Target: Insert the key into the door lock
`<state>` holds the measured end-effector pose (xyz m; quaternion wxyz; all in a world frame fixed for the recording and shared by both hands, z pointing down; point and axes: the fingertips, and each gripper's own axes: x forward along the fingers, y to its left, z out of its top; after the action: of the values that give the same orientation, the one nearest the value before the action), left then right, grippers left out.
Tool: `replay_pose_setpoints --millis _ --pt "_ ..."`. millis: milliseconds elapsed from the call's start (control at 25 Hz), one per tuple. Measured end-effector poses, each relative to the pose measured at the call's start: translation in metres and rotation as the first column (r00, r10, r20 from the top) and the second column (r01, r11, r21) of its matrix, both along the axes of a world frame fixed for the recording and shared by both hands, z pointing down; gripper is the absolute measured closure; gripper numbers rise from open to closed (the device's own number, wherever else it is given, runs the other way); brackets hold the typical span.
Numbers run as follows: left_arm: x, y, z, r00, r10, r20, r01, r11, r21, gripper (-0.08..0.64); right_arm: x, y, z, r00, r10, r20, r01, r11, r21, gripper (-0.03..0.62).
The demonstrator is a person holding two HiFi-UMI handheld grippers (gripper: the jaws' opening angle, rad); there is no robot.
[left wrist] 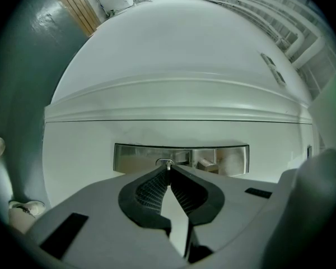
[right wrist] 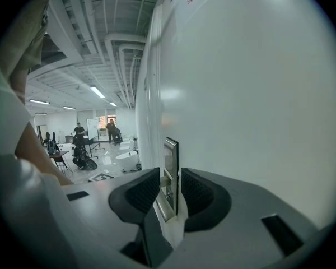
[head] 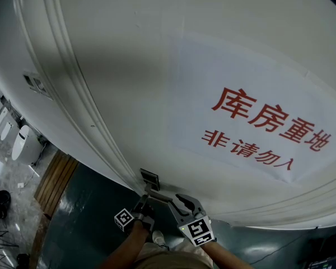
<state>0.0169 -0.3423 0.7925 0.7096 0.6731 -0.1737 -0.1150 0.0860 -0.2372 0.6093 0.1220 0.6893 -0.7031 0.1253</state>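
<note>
The white door (head: 129,66) carries a steel lock plate (head: 150,179) with a lever handle (head: 159,196) below it. My left gripper (head: 144,202) points straight at the plate. In the left gripper view the left gripper (left wrist: 168,170) is shut on the small metal key (left wrist: 168,163), whose tip sits at the keyhole in the lock plate (left wrist: 224,160). How deep the key sits is hidden. My right gripper (head: 176,202) is at the handle's end. In the right gripper view the right gripper (right wrist: 170,192) has its pads closed on the door handle (right wrist: 166,182), beside the edge-on plate (right wrist: 171,161).
A paper sign (head: 257,122) with red characters hangs on the door at the right. Moulded door trim (head: 73,94) runs along the left. Beyond it lie a wooden floor strip (head: 53,178), white tubs (head: 25,144) and people (right wrist: 111,129) far off in the hall.
</note>
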Motion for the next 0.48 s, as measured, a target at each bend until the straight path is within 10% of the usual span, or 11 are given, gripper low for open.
replay_pose_setpoints --millis 480 --pt "0.0006 0.0002 0.0013 1.0 0.009 -0.007 -0.009 1.0 -0.005 0.528 -0.0014 -0.0032 -0.0012 1.0 0.001 -0.006 -0.001 1.0 -0.003 0.468"
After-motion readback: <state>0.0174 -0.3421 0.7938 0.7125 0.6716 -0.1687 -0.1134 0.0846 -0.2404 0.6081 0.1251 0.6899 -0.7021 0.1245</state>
